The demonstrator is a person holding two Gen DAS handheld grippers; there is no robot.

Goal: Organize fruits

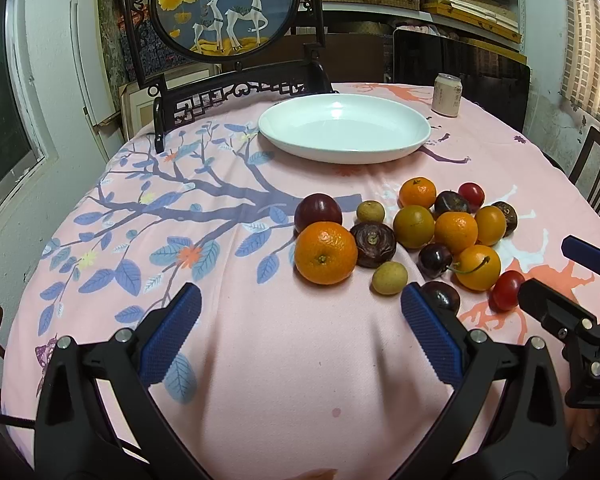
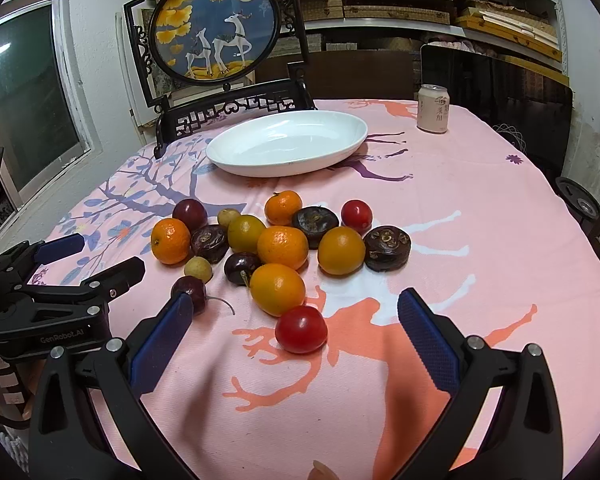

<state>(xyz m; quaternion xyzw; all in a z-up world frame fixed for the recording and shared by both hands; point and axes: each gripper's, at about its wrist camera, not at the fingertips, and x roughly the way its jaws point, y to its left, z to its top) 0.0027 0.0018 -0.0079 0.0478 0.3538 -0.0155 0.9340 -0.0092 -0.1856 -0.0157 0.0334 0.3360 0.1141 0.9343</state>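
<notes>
A pile of small fruits (image 1: 416, 236) lies on the pink tablecloth: oranges, yellow fruits, dark cherries, red cherry tomatoes, brown water chestnuts and pale longans. An empty white oval plate (image 1: 344, 130) stands behind the pile; it also shows in the right wrist view (image 2: 288, 142). My left gripper (image 1: 300, 304) is open and empty, just in front of the big orange (image 1: 325, 253). My right gripper (image 2: 296, 312) is open, with a red cherry tomato (image 2: 301, 329) on the cloth between its fingers, untouched. The pile (image 2: 284, 246) lies just beyond it.
A pink drink can (image 1: 447, 95) stands at the back right of the table, also in the right wrist view (image 2: 433, 108). A dark carved frame with a deer picture (image 1: 224, 4) stands behind the plate. A dark chair (image 1: 598, 172) stands at the right edge.
</notes>
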